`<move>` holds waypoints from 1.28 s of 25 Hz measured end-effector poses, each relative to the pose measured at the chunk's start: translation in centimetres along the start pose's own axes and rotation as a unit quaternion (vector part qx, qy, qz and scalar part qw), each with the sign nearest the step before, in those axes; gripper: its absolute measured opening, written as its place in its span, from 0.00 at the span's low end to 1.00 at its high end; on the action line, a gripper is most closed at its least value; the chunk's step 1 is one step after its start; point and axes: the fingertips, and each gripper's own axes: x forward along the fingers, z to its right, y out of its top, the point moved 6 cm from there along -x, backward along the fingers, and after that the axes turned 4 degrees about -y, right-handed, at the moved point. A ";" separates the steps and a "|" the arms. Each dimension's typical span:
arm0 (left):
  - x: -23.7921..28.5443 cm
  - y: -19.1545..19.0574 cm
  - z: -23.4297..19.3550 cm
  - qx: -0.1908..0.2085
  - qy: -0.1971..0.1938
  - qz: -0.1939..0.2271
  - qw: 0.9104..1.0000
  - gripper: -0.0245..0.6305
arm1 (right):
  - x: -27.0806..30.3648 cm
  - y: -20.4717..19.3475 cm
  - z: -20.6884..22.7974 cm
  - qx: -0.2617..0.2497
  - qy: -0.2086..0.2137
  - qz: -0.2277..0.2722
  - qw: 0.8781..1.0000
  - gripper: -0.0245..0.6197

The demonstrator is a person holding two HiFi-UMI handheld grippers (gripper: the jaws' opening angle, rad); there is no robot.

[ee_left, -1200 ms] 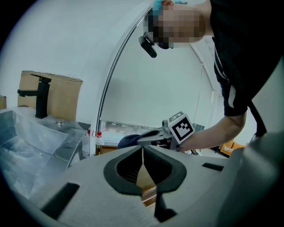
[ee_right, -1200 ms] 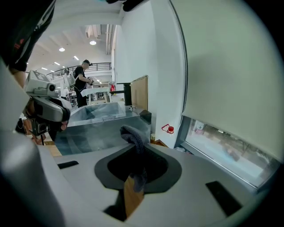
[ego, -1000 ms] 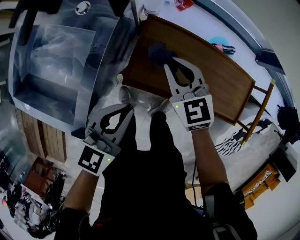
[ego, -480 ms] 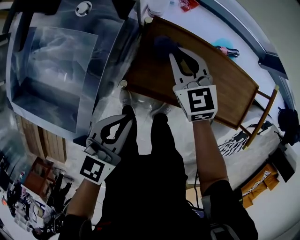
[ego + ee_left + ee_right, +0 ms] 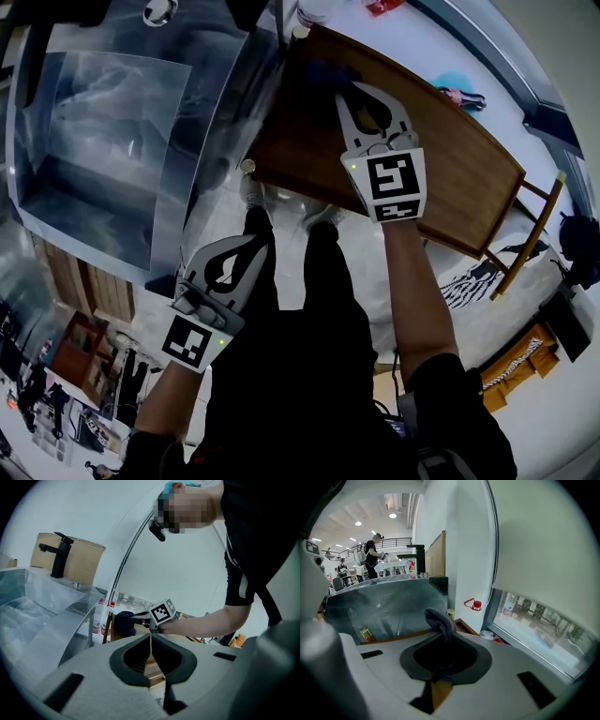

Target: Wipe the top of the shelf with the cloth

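Wooden shelf [image 5: 450,169], one only, seen from above. One dark blue cloth [image 5: 323,73] bunched on its top at the far end, close beside the one steel sink [image 5: 103,141].

Two grippers, one per hand. Right gripper [image 5: 352,89] stretched out over the shelf top, jaws clamped on the cloth. Along those jaws, the cloth [image 5: 440,620] wadded between them and poking up past the tips, a corner of the shelf [image 5: 461,624] just beyond.

Left gripper [image 5: 255,242] low and back beside the person's legs, well off the shelf. Jaws pressed together to a hairline slit, empty.

From the left gripper's camera: one black tap [image 5: 61,555] on the sink edge, and two red-capped bottles [image 5: 99,617] standing between sink and shelf. Two shoes [image 5: 251,192] on the floor just below the shelf's near edge.
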 end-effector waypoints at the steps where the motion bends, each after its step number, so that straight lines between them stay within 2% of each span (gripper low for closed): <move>1: 0.1 0.0 0.0 -0.001 -0.001 0.001 1.000 0.08 | 0.1 -0.3 0.0 -0.001 0.001 -0.003 1.000 0.10; 11: 0.9 -0.2 0.8 0.006 -0.014 -0.012 1.000 0.08 | 0.0 -2.1 1.2 0.004 -0.011 -0.019 1.000 0.10; 32: 6.9 0.6 6.2 0.034 -0.068 -0.038 0.996 0.08 | -6.3 -7.4 7.9 0.038 -0.057 -0.032 0.997 0.10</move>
